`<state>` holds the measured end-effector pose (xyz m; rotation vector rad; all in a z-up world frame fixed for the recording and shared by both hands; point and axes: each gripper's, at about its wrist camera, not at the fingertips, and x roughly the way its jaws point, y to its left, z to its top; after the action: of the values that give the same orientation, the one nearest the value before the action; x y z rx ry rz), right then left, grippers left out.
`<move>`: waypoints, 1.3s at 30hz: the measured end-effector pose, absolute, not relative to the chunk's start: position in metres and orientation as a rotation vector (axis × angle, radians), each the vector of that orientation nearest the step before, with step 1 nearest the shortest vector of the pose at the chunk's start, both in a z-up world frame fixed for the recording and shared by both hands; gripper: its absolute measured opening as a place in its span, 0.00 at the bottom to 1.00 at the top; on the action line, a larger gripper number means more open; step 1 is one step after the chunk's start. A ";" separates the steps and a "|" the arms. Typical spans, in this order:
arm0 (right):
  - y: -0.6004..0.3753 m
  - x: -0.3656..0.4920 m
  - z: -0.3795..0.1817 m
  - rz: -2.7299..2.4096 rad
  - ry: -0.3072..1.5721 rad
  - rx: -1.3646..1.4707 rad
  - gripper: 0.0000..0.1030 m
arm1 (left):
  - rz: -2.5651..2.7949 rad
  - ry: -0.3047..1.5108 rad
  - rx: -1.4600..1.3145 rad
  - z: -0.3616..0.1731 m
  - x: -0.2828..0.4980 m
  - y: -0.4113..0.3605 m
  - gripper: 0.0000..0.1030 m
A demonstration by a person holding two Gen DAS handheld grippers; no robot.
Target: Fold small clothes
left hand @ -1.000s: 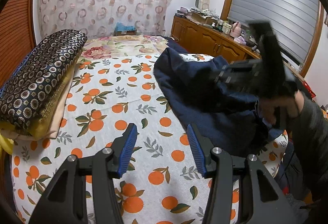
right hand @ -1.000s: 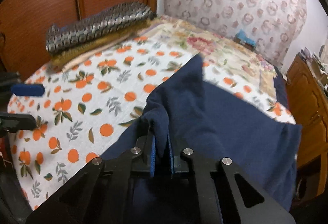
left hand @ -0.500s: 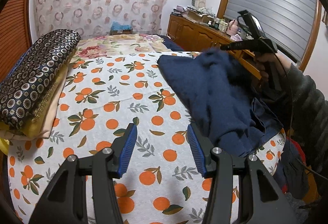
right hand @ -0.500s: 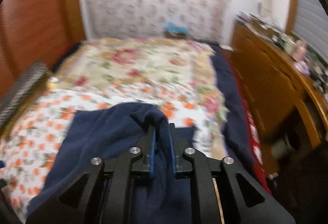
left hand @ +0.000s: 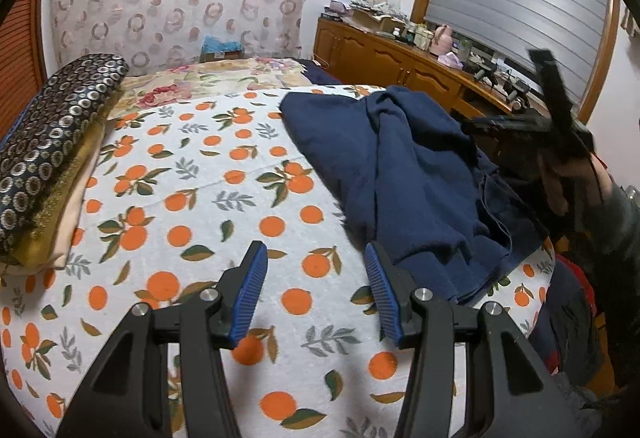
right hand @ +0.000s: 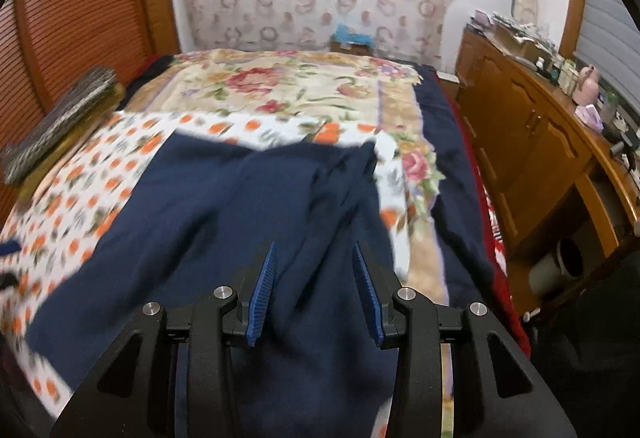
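Observation:
A dark navy garment (left hand: 400, 173) lies rumpled on the right side of the orange-print bed sheet (left hand: 180, 197), one edge hanging off the bed's corner. My left gripper (left hand: 316, 286) hovers open over bare sheet just left of the garment's near hem, with nothing between its blue pads. My right gripper (right hand: 314, 286) is above the garment (right hand: 224, 205) with its jaws opening. A fold of the cloth shows in the gap, but the pads do not press on it. In the left wrist view, a person's hand (left hand: 568, 173) holds that gripper, blurred, at the garment's right edge.
Folded fabrics (left hand: 52, 157) are stacked at the bed's left edge. A floral quilt (right hand: 280, 85) covers the far half of the bed. A wooden cabinet (right hand: 520, 141) with clutter on top runs along the right, across a narrow gap. A patterned curtain hangs behind.
The right gripper was shut on a raised fold of the navy garment. Its jaws have since parted and the cloth has dropped onto the bed. The right hand swung rightward. The left gripper barely moved.

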<state>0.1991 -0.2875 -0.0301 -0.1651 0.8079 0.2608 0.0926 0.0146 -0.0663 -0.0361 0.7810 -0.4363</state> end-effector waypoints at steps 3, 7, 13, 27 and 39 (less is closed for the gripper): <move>-0.286 0.170 -0.038 0.283 0.802 -0.148 0.38 | -0.448 0.796 -0.027 -0.071 0.095 0.005 0.49; -0.278 0.148 -0.051 0.315 0.814 -0.143 0.38 | -0.459 0.812 -0.020 -0.076 0.097 -0.003 0.49; -0.270 0.132 -0.067 0.320 0.832 -0.125 0.39 | -0.470 0.834 -0.020 -0.083 0.099 -0.010 0.49; -0.270 0.111 -0.082 0.347 0.857 -0.071 0.38 | -0.526 0.851 -0.048 -0.090 0.095 -0.018 0.48; -0.280 0.086 -0.050 0.377 0.709 -0.064 0.03 | -0.647 0.848 0.000 -0.071 0.069 -0.040 0.04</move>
<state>0.0856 -0.2795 -0.0500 -0.0643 0.7085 0.3769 0.0694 -0.0404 -0.0708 -0.0003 0.8482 -0.6470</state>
